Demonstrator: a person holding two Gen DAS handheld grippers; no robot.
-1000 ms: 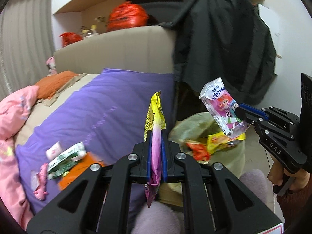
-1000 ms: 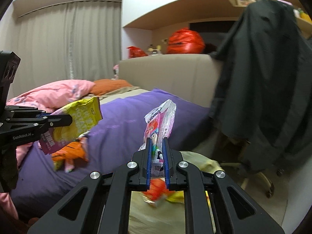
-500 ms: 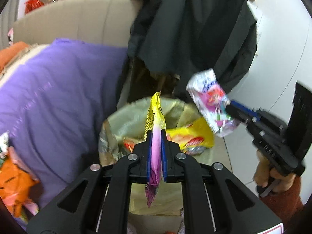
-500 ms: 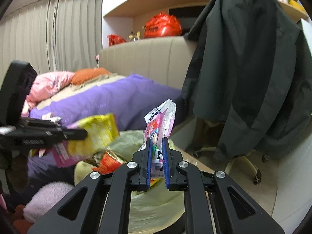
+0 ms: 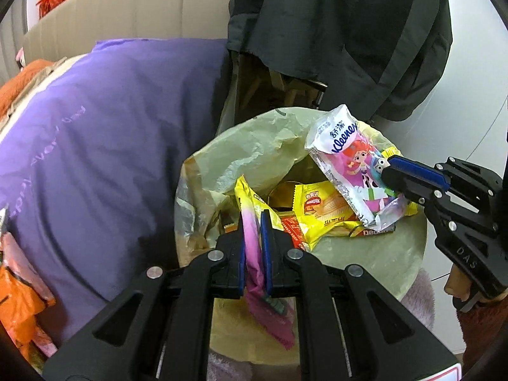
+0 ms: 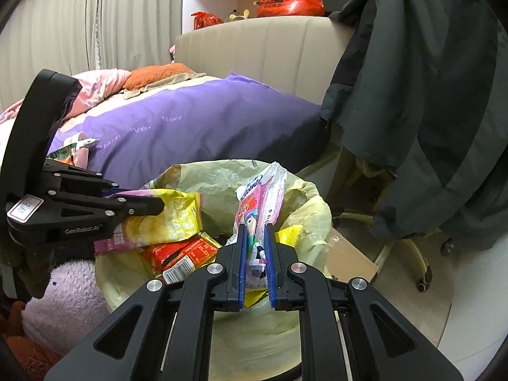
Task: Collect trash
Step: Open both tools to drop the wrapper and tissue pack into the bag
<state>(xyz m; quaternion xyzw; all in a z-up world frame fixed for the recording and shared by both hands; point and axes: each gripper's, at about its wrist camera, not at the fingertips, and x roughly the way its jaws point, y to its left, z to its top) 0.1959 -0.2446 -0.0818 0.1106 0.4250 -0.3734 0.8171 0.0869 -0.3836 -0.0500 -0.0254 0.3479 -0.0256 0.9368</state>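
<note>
A trash bin lined with a pale yellow bag stands beside the bed and holds several wrappers, among them a yellow snack packet and a red one. My left gripper is shut on a yellow and pink chip bag over the bin's opening. My right gripper is shut on a pink and white Kleenex tissue pack, held above the bin's right side. The right gripper also shows in the left wrist view.
A bed with a purple cover lies left of the bin, with more wrappers and an orange bag on it. A dark jacket hangs on a chair behind the bin. A pink fluffy thing lies beside the bin.
Both grippers have come lower and closer over the bin's opening with their wrappers still held. The view has tilted down onto the bin.
</note>
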